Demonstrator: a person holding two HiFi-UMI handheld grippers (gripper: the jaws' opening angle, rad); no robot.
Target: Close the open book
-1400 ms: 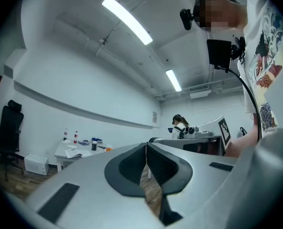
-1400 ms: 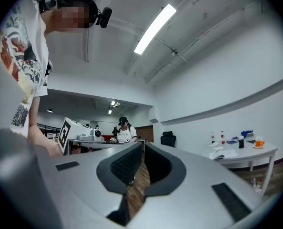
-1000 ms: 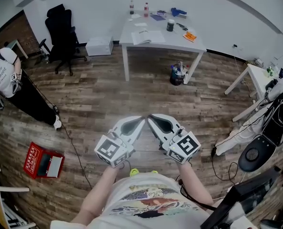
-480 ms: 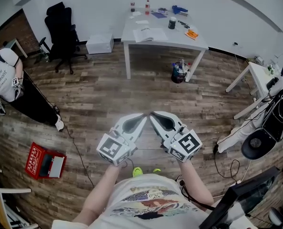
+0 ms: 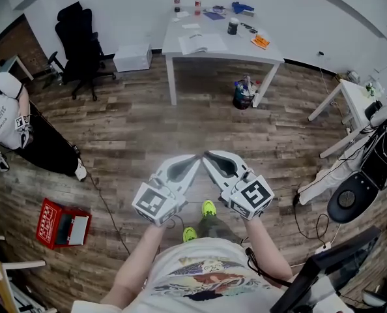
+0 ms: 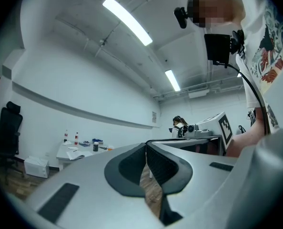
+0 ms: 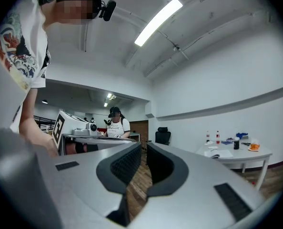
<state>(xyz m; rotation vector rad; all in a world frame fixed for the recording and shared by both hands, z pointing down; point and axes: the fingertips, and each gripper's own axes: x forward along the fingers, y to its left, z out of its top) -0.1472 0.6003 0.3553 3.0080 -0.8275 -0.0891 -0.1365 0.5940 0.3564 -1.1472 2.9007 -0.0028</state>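
1. Book (image 5: pixel 202 43) lies, seemingly open, on the white tabletop (image 5: pixel 236 49) near its front edge.
2. Left tool (image 5: pixel 194 160) and right tool (image 5: pixel 206 154), both closed and empty, hover well short of that tabletop.

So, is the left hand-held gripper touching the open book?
Apart. Head view: the book lies on the table, with floor between it and the left hand-held gripper.

- Wood floor (image 5: pixel 180 116) open up to white table (image 5: pixel 242 51).
- Bin (image 5: pixel 243 95) stands by right leg; office chair (image 5: pixel 83 41) left.
- Front edge by open book (image 5: pixel 203 43) free; clutter (image 5: pixel 236 19) behind.
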